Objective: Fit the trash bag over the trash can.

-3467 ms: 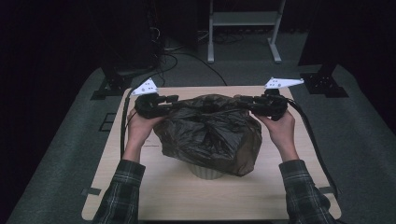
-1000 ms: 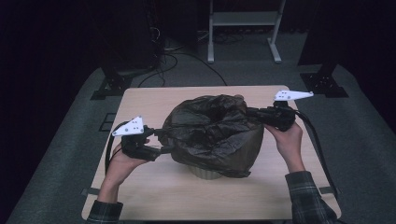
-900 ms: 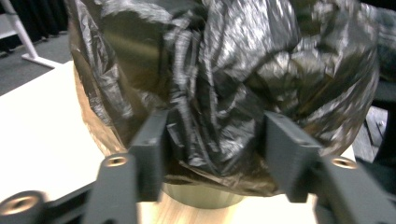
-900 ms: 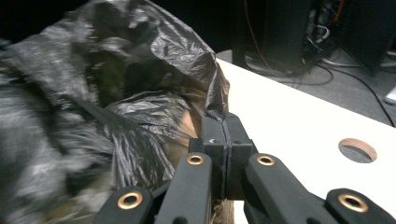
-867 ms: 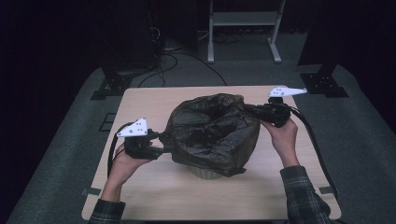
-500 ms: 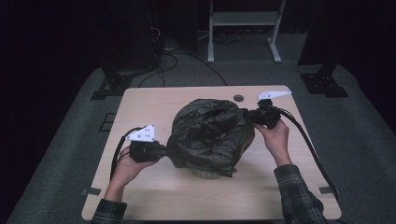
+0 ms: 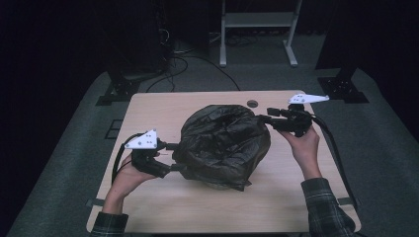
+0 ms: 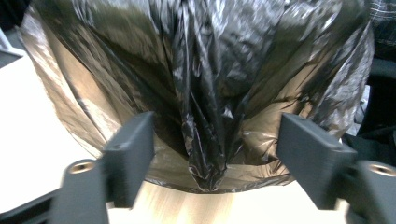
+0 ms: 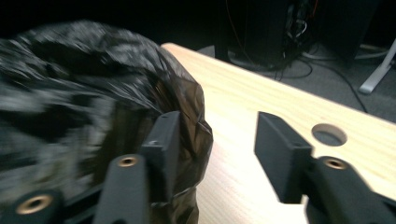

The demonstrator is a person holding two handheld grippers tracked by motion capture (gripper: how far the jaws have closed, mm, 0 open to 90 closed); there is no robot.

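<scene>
- Crumpled black plastic bag [image 7: 222,145] sits mid pale wooden tabletop [image 7: 163,106], draped over something pale at its base (can't tell what).
- Left claw [image 7: 173,157] at the bag's left side: jaws have just been opening, now spread; a pleated fold of bag [image 8: 205,140] hangs between them, pads not pressing it.
- Right claw [image 7: 264,116] at the bag's upper right edge: jaws have just been opening, now spread; one jaw against the bag [image 9: 93,121], the gap over bare tabletop [image 9: 233,140].
- Round hole [image 7: 252,103] in the tabletop just behind the bag.

A dim lab or recording studio: black curtains behind the wooden tabletop [image 7: 148,106], tangled cables [image 7: 185,57], stand feet [image 7: 341,89] and grey carpet around it.
</scene>
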